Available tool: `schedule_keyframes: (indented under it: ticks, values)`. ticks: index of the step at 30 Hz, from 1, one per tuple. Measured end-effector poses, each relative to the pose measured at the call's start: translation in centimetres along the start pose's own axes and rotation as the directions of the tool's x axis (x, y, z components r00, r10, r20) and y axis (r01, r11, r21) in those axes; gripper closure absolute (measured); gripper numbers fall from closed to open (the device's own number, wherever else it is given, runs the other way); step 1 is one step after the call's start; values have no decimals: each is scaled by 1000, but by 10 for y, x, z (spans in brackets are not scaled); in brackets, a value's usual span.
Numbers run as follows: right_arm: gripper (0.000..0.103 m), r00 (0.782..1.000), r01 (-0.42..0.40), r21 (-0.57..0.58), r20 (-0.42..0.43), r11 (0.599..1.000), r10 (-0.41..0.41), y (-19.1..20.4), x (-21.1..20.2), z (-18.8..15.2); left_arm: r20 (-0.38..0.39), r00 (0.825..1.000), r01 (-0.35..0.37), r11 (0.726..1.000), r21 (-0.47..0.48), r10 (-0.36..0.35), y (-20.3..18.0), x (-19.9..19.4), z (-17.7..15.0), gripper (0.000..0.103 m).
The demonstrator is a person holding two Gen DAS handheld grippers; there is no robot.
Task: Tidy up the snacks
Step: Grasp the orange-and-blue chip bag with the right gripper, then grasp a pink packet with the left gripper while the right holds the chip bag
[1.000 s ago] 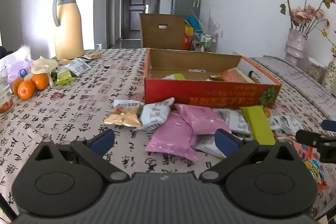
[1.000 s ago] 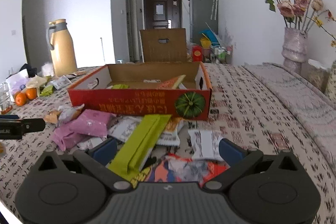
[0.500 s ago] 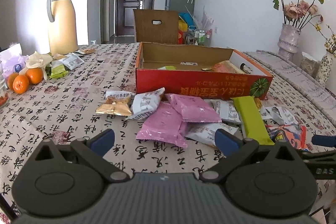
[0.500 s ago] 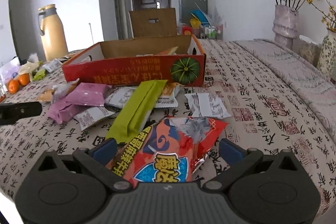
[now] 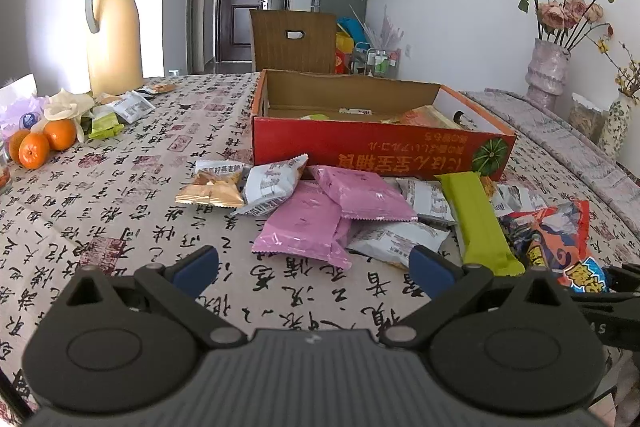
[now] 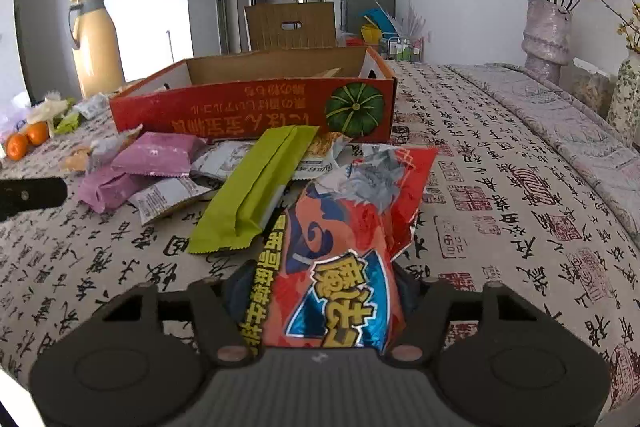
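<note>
The right gripper point(image 6: 320, 291) has just been closing its jaws, and the red snack bag point(image 6: 348, 227) sits between them with the blue pads pressing on its near end from both sides. The far end of the bag seems to rest on the tablecloth point(image 6: 500, 163), just beside the long green packet point(image 6: 256, 187) on its left. The left gripper point(image 5: 314, 265) hangs above the cloth with its jaws wide open and nothing in them, and two pink packets point(image 5: 320, 219) lie past its tips. The red cardboard box point(image 6: 256, 107) stands at the far side of the pile and already has a few snacks inside. I think the job now is to lift the red bag and put it in the box. To do it well, squeeze firmly but not hard, since what is inside may crush. Lift straight up first, so the floppy end does not drag the green packet along. Then carry it over the box wall and let go low down.
</note>
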State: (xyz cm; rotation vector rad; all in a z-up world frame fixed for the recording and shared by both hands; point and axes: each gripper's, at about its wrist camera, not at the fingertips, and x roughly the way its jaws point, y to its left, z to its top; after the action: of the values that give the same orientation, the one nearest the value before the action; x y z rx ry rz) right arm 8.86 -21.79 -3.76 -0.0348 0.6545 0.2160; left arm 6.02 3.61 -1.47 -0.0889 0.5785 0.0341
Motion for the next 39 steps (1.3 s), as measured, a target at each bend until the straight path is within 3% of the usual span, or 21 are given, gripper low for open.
schedule_keyframes:
  ticks: [9,19,27,29,34,39]
  values:
    - [41,995,7,27,101,1000,-10,-13,-18,9,-5,1000,-16,1000,-5,16,2,4,3,0]
    - [41,992,17,51,126,999,-23,-24,-8,19,-15,998,-59,998,-5,59,13,19,18,0]
    - [41,991,13,66,132,998,-22,-31,5,28,-90,993,-73,995,69,79,2,51,26,0]
    - [41,991,11,65,131,998,-19,-32,10,30,-113,990,-75,993,87,85,-2,61,28,2]
    - [41,991,8,64,131,998,-17,-33,20,35,-170,981,-78,992,98,93,-8,82,33,25]
    - [41,992,-1,66,127,998,-8,-35,31,40,-176,981,-66,994,91,81,-15,91,37,26]
